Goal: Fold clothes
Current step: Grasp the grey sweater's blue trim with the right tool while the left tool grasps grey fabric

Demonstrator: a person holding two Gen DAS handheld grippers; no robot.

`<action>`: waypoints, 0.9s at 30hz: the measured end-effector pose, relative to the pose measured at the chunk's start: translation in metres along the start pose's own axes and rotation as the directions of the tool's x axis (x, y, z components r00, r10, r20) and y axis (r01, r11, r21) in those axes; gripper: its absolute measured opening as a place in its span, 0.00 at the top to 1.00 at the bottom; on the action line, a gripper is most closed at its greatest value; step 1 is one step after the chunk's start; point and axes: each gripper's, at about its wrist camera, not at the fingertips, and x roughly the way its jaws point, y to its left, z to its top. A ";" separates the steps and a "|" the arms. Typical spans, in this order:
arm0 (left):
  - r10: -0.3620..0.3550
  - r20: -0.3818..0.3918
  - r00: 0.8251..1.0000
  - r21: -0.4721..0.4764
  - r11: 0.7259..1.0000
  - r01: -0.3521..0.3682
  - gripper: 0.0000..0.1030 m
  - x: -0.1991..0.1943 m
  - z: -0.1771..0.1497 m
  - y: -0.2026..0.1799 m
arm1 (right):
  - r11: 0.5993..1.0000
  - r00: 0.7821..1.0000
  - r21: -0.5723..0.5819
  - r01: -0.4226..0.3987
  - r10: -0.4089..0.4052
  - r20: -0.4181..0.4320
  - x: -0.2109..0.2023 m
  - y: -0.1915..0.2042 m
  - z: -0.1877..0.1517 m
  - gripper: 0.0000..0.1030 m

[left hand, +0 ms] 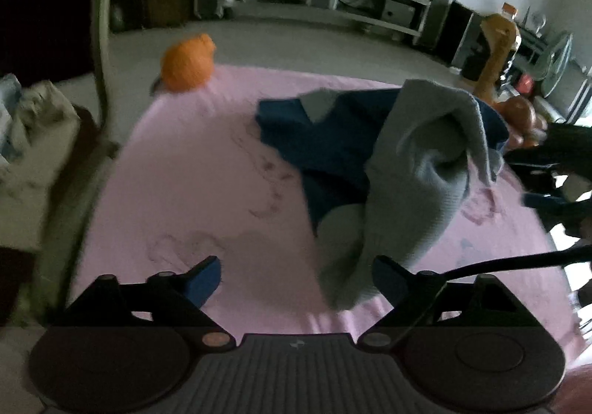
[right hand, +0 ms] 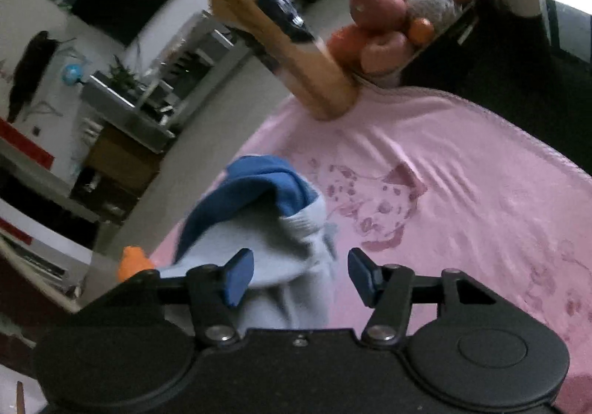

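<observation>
Blue-grey garment (left hand: 399, 170) (bunched) on pink cloth (left hand: 207, 184); both hand-held grippers (left hand: 296, 279) (right hand: 300, 275) wide.

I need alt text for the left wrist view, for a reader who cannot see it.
A crumpled blue and grey garment lies on a pink blanket, just ahead of the open left gripper. An orange object sits at the blanket's far edge, with shelves behind.
</observation>
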 end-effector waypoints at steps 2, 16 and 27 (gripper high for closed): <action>-0.018 -0.011 1.000 -0.026 1.000 0.018 0.27 0.007 -0.002 0.004 | 1.000 1.000 0.007 0.001 -0.001 -0.001 0.018 -0.002 0.003 0.43; -0.107 0.020 0.994 -0.081 0.991 0.108 0.36 0.001 -0.014 0.013 | 0.997 0.991 0.011 -0.073 0.071 0.111 -0.008 0.013 0.018 0.82; -0.154 -0.046 0.987 -0.052 0.987 0.152 0.25 0.002 -0.028 -0.021 | 0.948 0.952 0.290 0.134 -0.204 0.227 -0.102 -0.146 0.042 0.82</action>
